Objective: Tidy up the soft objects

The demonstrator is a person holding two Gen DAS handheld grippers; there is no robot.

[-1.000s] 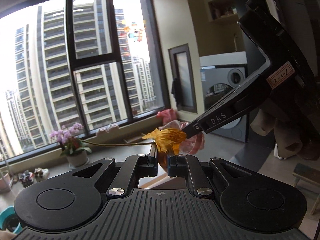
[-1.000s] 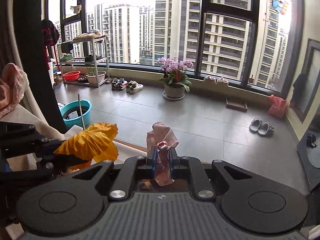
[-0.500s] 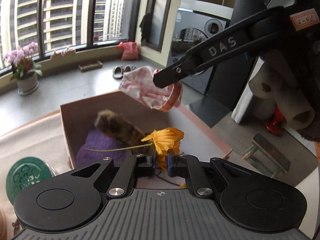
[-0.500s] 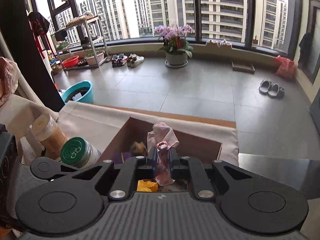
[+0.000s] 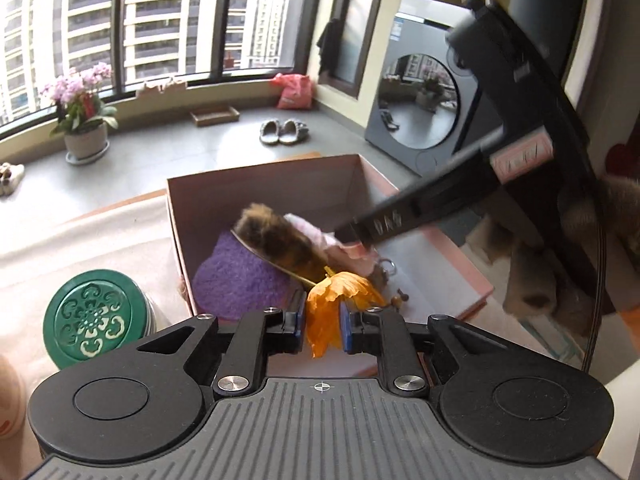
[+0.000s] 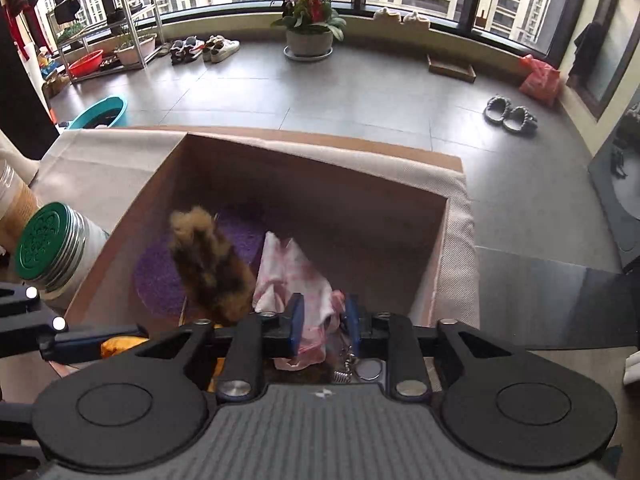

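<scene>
In the left wrist view, the left gripper (image 5: pixel 322 330) sits at the lower centre of the frame with its jaws opening; the orange artificial flower (image 5: pixel 334 300) hangs between the blue pads, and a narrow gap shows on either side of the petals, so the pads no longer press on it. Its thin stem runs up and left across the brown furry toy (image 5: pixel 280 240), which lies on a purple knitted piece (image 5: pixel 240 280) inside the cardboard box (image 5: pixel 280 184) at the middle of the frame. The right gripper (image 5: pixel 354 236) reaches in from the upper right, its tip low in the box against the pink patterned cloth (image 5: pixel 348 250). A jar with a green lid (image 5: pixel 94 316) stands just left of the box on the cloth-covered table (image 5: pixel 80 232). In the right wrist view, the right gripper (image 6: pixel 322 320) is at the lower centre, jaws opening and fairly wide; the pink cloth (image 6: pixel 292 276) lies between the pads, touching the left one while a gap shows at the right, and it rests in the box (image 6: pixel 320 168) just right of the furry toy (image 6: pixel 208 268). The purple piece (image 6: pixel 160 280) shows beneath both. The left gripper's finger (image 6: pixel 72 342) enters from the lower left beside a glimpse of orange petals (image 6: pixel 120 346). A potted orchid (image 6: pixel 308 12) stands on the floor by the window at the upper centre.
</scene>
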